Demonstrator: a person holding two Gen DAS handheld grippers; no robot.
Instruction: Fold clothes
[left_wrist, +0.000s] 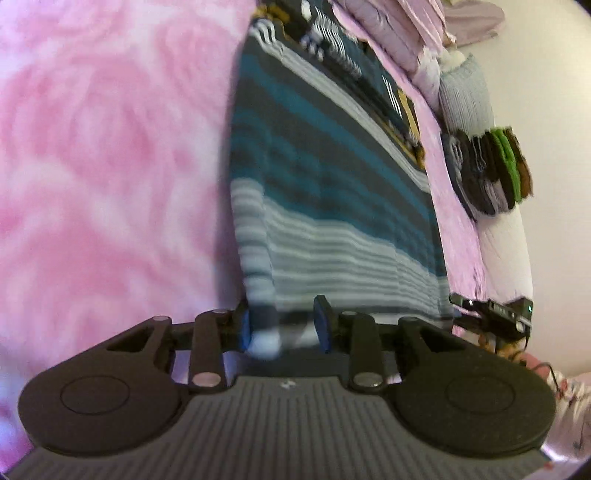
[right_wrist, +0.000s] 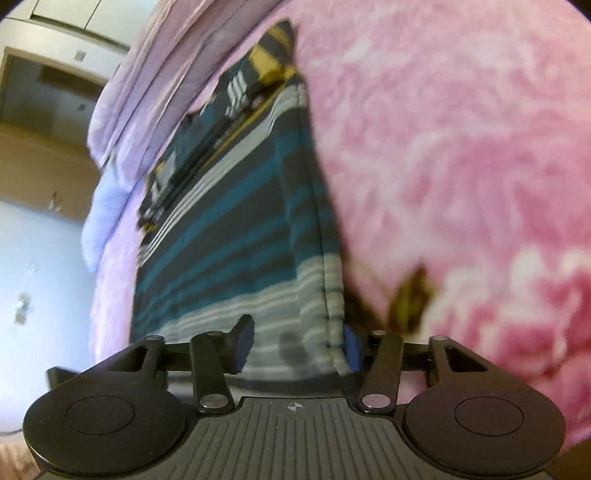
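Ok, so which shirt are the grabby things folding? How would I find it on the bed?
Look at the big fluffy pink blanket covering the bed. Down its middle lies the striped shirt, with one edge between the fingers of the left gripper and the other between those of the right gripper. Its dark grey, teal and white bands set it apart from the folded clothes pile at the bed's edge.

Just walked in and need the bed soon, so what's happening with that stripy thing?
A person with a gripper in each hand is folding a striped garment spread on the pink blanket. The left gripper has a bunched fold of the near hem between its pads. The right gripper straddles the garment's near edge at the other corner, but its jaws stand apart and blur hides whether they pinch. A stack of folded clothes already sits further along the bed.
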